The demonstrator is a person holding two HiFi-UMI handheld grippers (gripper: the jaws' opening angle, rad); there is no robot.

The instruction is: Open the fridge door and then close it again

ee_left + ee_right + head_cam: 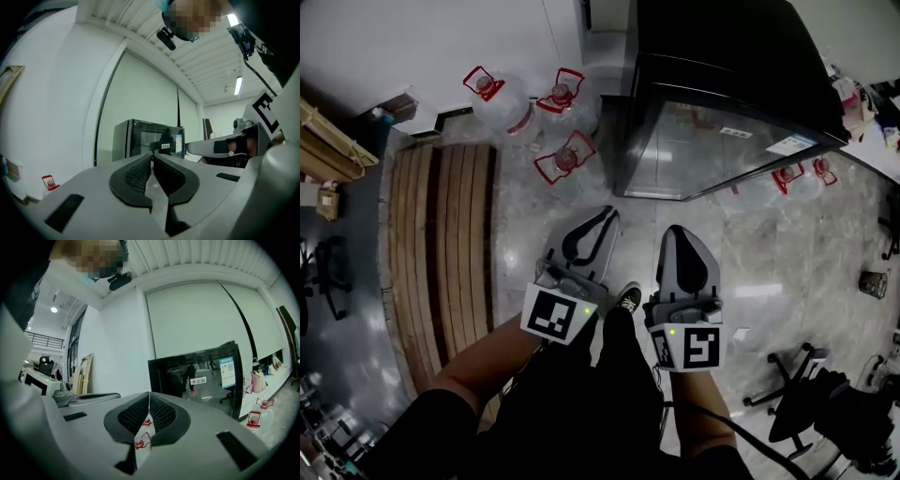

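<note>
A black fridge (pixel 722 122) with a glass door stands ahead, and its door looks closed. It also shows in the left gripper view (pixel 147 140) and the right gripper view (pixel 201 376). Both grippers are held side by side in front of the person, pointing toward the fridge and well short of it. My left gripper (pixel 598 217) is shut with nothing between its jaws, tips meeting (pixel 152 157). My right gripper (pixel 675 232) is shut and empty too, tips meeting (pixel 149 393).
Three water jugs (pixel 565 159) with red handles stand on the floor left of the fridge, and more jugs (pixel 787 178) stand at its right. A wooden pallet (pixel 441 244) lies at the left. An office chair (pixel 797 384) is at the lower right.
</note>
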